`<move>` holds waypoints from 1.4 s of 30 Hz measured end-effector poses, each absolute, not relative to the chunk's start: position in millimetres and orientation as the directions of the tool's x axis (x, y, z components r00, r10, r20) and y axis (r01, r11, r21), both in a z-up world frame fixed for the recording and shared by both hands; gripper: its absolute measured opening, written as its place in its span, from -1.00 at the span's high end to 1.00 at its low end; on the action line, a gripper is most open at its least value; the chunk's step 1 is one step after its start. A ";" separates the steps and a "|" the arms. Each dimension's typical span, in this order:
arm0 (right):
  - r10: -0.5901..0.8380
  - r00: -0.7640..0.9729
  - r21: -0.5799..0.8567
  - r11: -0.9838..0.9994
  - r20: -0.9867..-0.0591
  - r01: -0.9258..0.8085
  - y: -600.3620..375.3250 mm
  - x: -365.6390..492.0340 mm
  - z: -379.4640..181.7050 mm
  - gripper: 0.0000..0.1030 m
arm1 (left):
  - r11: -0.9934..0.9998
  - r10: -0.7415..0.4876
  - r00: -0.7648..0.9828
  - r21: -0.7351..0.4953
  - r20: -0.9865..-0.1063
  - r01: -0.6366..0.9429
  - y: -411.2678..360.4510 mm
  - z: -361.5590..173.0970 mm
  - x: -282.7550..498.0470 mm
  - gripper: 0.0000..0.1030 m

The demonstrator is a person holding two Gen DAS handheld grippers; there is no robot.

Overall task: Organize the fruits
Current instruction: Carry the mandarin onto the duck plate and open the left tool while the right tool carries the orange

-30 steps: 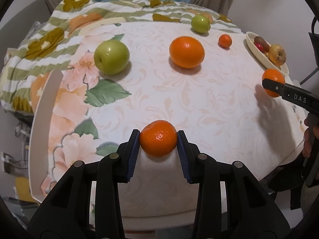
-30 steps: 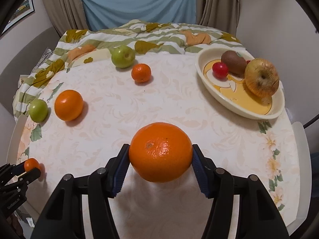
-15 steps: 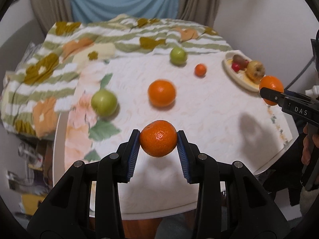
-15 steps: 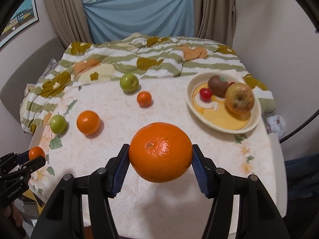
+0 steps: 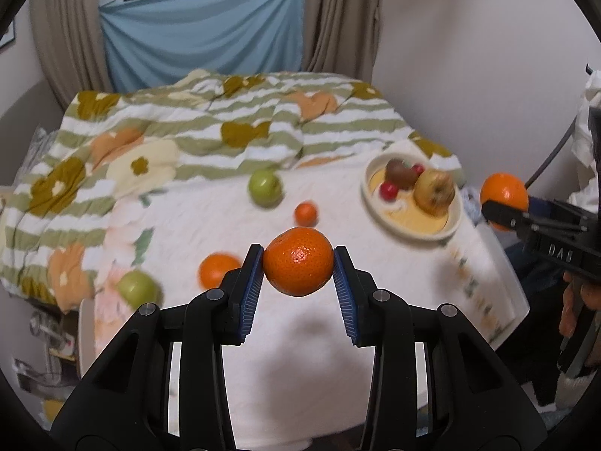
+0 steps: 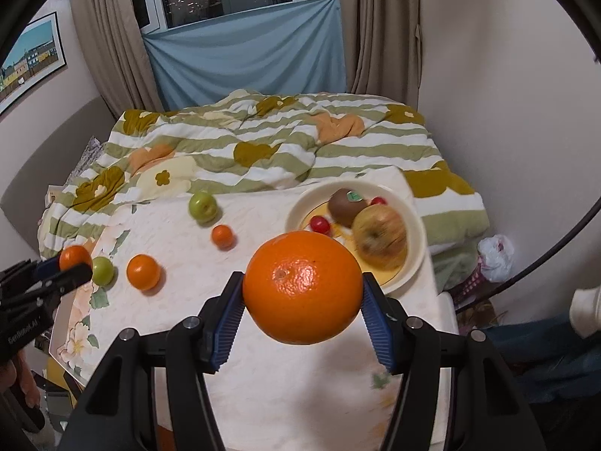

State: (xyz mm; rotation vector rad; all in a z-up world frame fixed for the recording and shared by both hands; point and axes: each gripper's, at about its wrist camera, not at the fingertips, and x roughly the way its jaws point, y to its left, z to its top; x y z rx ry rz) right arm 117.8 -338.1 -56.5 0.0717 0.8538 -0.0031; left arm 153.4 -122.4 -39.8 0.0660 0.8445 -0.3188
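Floral cloth covers the table [image 6: 263, 376], where we see a round cream bowl [image 6: 413, 225] holding a mottled apple [image 6: 381, 240] and a fuzzy kiwi [image 6: 343, 206]. Our right gripper [image 6: 302, 300] is clamped on a big dimpled orange [image 6: 302, 287], held above the table near the bowl. Our left gripper [image 5: 296, 274] pinches a small pebbly mandarin [image 5: 298, 261], also aloft, over the table's middle.
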 end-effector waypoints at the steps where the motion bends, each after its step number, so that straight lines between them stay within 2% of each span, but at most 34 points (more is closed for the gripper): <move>1: 0.029 0.658 0.061 0.998 -0.753 0.026 -344.3 120.1 -55.4 -0.09 | 0.949 -0.258 0.622 -0.073 -0.740 0.306 -134.7 -36.8 159.1 0.14; 12: 0.045 0.641 0.056 0.998 -0.766 -0.004 -405.6 153.3 -62.0 -0.09 | 0.933 -0.300 0.586 -0.105 -0.752 0.344 -219.7 -42.9 207.7 0.14; 22: 0.005 0.606 0.083 0.991 -0.796 0.101 -434.3 174.6 -81.1 -0.09 | 0.872 -0.358 0.487 -0.098 -0.797 0.480 -271.3 -66.3 273.6 0.14; 32: 0.003 0.571 0.139 0.971 -0.821 0.194 -432.3 181.2 -108.3 -0.09 | 0.798 -0.398 0.366 -0.121 -0.841 0.590 -301.3 -107.2 330.6 0.14; 42: 0.023 0.537 0.164 0.963 -0.843 0.216 -418.0 185.9 -130.4 -0.09 | 0.758 -0.398 0.295 -0.131 -0.868 0.639 -314.6 -138.6 350.8 0.14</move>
